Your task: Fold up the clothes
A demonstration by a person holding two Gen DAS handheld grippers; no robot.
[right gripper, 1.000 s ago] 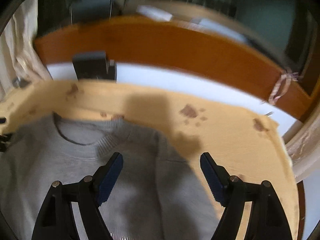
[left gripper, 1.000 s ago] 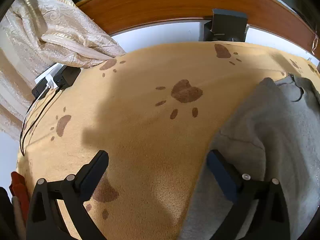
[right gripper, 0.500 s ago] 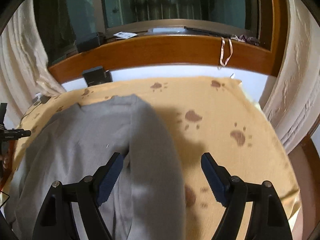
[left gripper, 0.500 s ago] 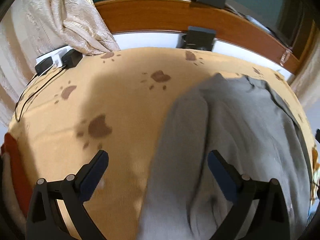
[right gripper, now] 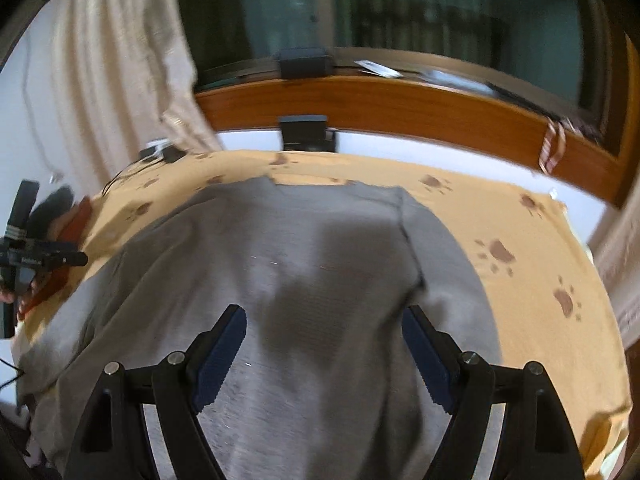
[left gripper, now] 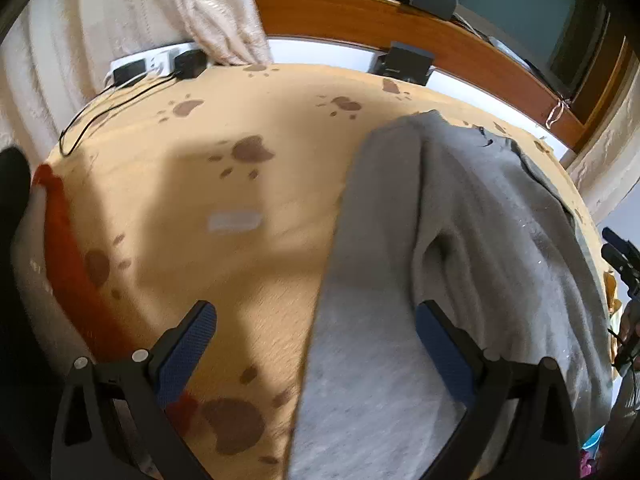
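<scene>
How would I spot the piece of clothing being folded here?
Find the tan blanket printed with brown paw marks, below the wooden window sill. The grey sweater lies spread on it, the only plain grey thing there, with a ribbed neckline at its far edge.

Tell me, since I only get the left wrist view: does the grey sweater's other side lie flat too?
Observer: In the right wrist view the sweater's far sleeve is folded in along the body, beside bare blanket.
Operator: Is the right hand-held gripper holding any cloth?
Observer: No. The right hand-held gripper stands open above the sweater, nothing pinched between its blue pads.
Operator: Is there anything on the window ledge above the dark box?
Observer: Yes, a second dark box sits on the wooden ledge, with a white card beside it.
</scene>
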